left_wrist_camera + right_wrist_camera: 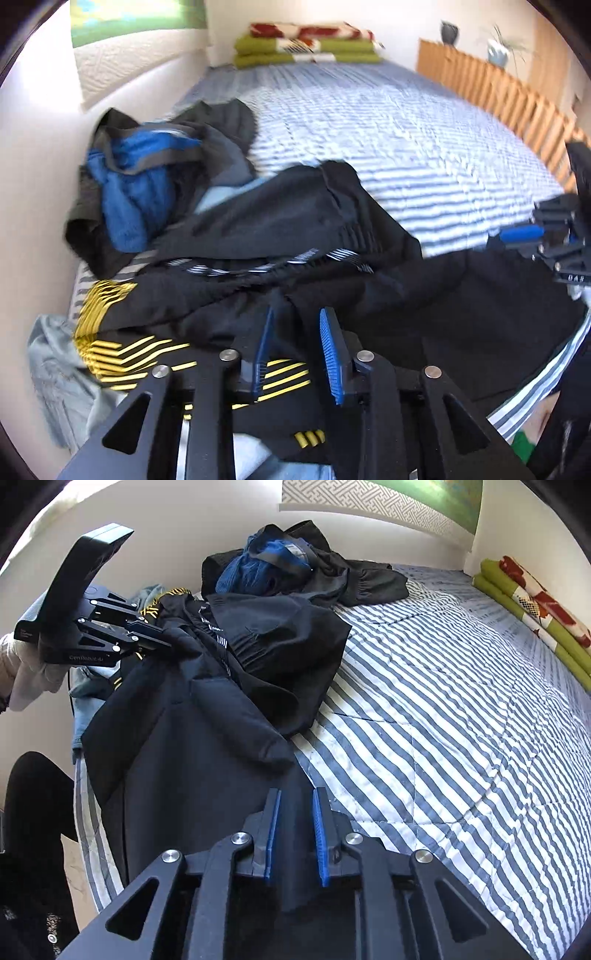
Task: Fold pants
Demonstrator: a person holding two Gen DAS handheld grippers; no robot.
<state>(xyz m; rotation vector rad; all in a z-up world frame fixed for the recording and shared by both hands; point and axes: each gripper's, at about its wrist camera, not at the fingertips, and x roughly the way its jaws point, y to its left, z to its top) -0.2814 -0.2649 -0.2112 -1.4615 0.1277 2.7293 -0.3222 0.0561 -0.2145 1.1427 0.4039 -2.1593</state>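
Black pants (332, 288) lie crumpled along the near edge of the striped bed (406, 147), with the white-patterned waistband bunched in the middle. In the left wrist view my left gripper (299, 350) hovers over them, its blue pads apart and nothing pinched between. From the right wrist view the left gripper (160, 637) sits at the waistband end of the pants (207, 738). My right gripper (295, 834) has dark pants cloth running between its pads and looks shut on it. The right gripper (517, 236) also shows at the right edge over the pants.
A heap of blue and grey clothes (280, 565) lies behind the pants by the wall. A black garment with yellow stripes (107, 332) and a pale grey one (51, 354) are at the left. Folded green blankets (535, 616) lie at the far end. A wooden slat rail (498, 96) borders the bed.
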